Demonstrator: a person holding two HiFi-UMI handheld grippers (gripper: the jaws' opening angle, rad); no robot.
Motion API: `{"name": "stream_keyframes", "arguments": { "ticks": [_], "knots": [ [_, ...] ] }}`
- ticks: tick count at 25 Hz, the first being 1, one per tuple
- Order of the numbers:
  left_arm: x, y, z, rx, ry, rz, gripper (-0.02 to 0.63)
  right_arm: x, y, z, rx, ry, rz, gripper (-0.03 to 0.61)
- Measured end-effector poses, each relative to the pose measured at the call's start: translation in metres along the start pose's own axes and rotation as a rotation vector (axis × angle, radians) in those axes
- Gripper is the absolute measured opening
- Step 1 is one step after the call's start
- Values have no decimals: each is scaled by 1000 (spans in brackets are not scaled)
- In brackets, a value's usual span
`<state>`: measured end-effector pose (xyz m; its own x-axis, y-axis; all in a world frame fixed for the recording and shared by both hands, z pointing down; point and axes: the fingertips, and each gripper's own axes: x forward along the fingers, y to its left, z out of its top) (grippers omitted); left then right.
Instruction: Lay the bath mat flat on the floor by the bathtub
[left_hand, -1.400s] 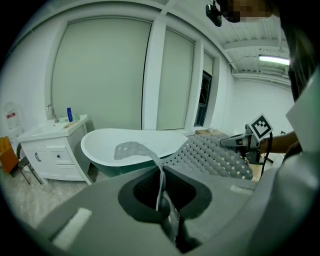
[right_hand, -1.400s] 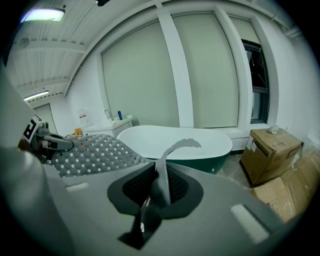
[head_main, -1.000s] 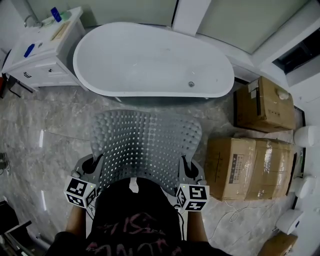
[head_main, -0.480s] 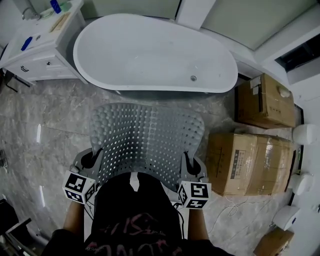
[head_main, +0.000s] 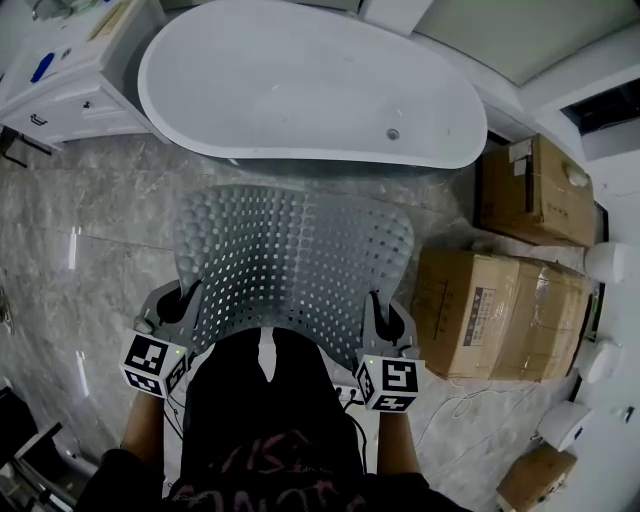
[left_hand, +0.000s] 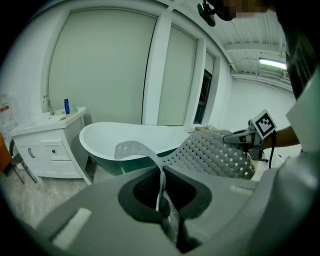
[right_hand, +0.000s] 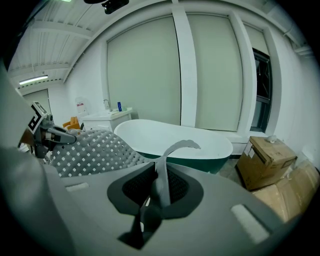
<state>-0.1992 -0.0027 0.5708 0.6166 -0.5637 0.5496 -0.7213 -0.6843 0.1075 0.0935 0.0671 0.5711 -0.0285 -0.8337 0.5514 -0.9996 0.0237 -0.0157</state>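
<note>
"Grey rubber, the bath mat (head_main: 290, 265): is it down on the floor (head_main: 80, 240) yet?"

"No. It hangs bowed in the air. The left tongs (head_main: 184, 302) are clamped on its near left edge, and the right tongs (head_main: 379, 316) on its near right edge."

"What has changed?"

"Over the last second it has been carried closer to the bathtub (head_main: 300, 90). Its far edge now nearly meets the tub's side. I judge that lowering comes next."

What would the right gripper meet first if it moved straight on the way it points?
Probably the bathtub, past the bath mat edge that the right gripper grips; depth is unclear.
</note>
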Motion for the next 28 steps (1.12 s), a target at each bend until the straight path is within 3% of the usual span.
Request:
{"name": "stream_keyframes", "arguments": {
  "ticks": [28],
  "knots": [
    [67,16,-50,-47,92,-9,17,66,6,-41,-37,53,30,54]
  ]
}}
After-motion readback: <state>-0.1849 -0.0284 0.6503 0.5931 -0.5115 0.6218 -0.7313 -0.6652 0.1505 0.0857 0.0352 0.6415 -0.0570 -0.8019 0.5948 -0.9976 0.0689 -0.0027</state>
